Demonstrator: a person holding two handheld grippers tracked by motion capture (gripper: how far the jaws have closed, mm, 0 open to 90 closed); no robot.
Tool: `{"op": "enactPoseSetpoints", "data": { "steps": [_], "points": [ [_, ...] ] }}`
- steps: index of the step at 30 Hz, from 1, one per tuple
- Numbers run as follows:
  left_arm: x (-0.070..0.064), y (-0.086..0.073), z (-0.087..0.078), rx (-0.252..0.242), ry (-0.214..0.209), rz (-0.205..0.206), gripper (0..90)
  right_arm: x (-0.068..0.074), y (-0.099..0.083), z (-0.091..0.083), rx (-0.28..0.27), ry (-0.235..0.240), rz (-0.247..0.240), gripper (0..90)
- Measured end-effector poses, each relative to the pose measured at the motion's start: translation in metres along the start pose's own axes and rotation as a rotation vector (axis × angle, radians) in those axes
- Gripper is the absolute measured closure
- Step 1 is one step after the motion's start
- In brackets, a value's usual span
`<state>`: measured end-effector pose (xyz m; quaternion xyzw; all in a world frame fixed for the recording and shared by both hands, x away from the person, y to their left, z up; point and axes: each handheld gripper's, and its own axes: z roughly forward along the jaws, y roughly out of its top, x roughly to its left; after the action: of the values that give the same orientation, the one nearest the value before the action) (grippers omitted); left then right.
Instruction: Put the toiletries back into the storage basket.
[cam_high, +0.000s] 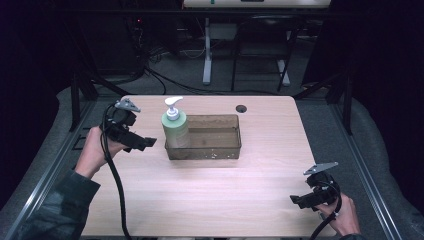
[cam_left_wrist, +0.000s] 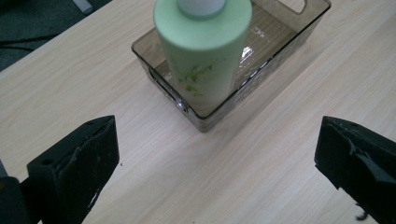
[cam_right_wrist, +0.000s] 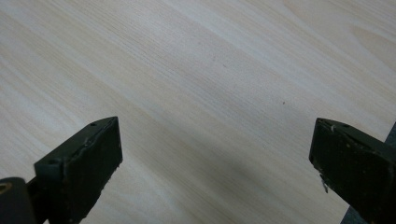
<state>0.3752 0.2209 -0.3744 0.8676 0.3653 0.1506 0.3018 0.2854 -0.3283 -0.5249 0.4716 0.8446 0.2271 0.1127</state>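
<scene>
A pale green pump bottle (cam_high: 175, 127) with a white pump head stands upright in the left end of a clear smoky plastic bin (cam_high: 215, 150) at the table's middle. In the left gripper view the bottle (cam_left_wrist: 203, 46) rises from the bin (cam_left_wrist: 261, 70) just ahead of the jaws. My left gripper (cam_high: 145, 143) is held open a short way left of the bin, apart from it, nothing between its jaws. My right gripper (cam_high: 299, 201) is open near the table's front right corner, over bare wood (cam_right_wrist: 210, 93).
The light wooden table (cam_high: 210, 195) has a small dark round hole (cam_high: 241, 108) at the back, behind the bin. Black cables trail from both grippers. Metal rails run along both sides of the table; desk legs and cables stand on the floor behind.
</scene>
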Motion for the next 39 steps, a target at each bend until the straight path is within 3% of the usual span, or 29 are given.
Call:
{"op": "enactPoseSetpoints", "data": {
  "steps": [17,27,39],
  "points": [
    [-0.011,-0.065,0.014,0.023,0.001,-0.050,0.0,0.001,0.001,0.001,0.005,-0.006,-0.007,2.2],
    [-0.014,-0.099,0.035,0.053,-0.042,-0.109,0.0,0.001,0.001,0.001,0.005,-0.006,-0.007,2.4],
    [-0.014,-0.112,0.047,0.065,-0.079,-0.139,0.0,0.002,0.001,0.004,0.014,-0.007,-0.013,2.6]
  ]
}}
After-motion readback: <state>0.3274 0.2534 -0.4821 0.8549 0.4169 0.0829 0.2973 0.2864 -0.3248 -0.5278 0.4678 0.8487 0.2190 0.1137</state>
